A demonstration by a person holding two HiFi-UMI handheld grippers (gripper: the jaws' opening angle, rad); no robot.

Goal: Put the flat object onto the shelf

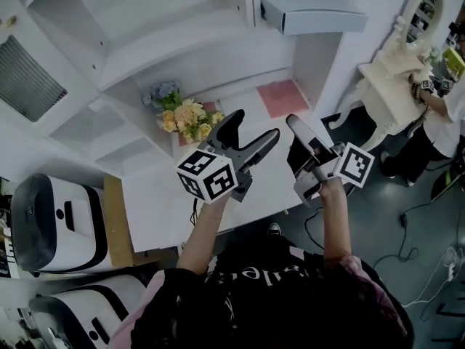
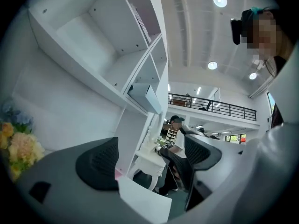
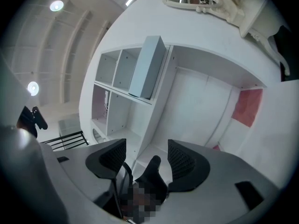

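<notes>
Above a white desk [image 1: 160, 209] and its shelf unit [image 1: 145, 46], I am holding my left gripper [image 1: 254, 126] and right gripper [image 1: 299, 140] empty, jaws apart. The grey-blue flat box [image 1: 312, 13] is lying on an upper shelf, overhanging its edge; a careless knock could tip it off.

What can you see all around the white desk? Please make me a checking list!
Surface: white desk top, lying below both tools.
Job's things: flat pink square mat lies at the back of the desk; white shelf unit stands above it.
Clutter: bunch of yellow and blue flowers on the desk; pale blue-grey box sticking out of an upper shelf.
Tools: left tool open, holding nothing; right tool open, holding nothing.
Cables: black cables on the floor at the right.
Surroundings: white dressing table with oval mirror, a person beside it; white-and-black machines at the left.
</notes>
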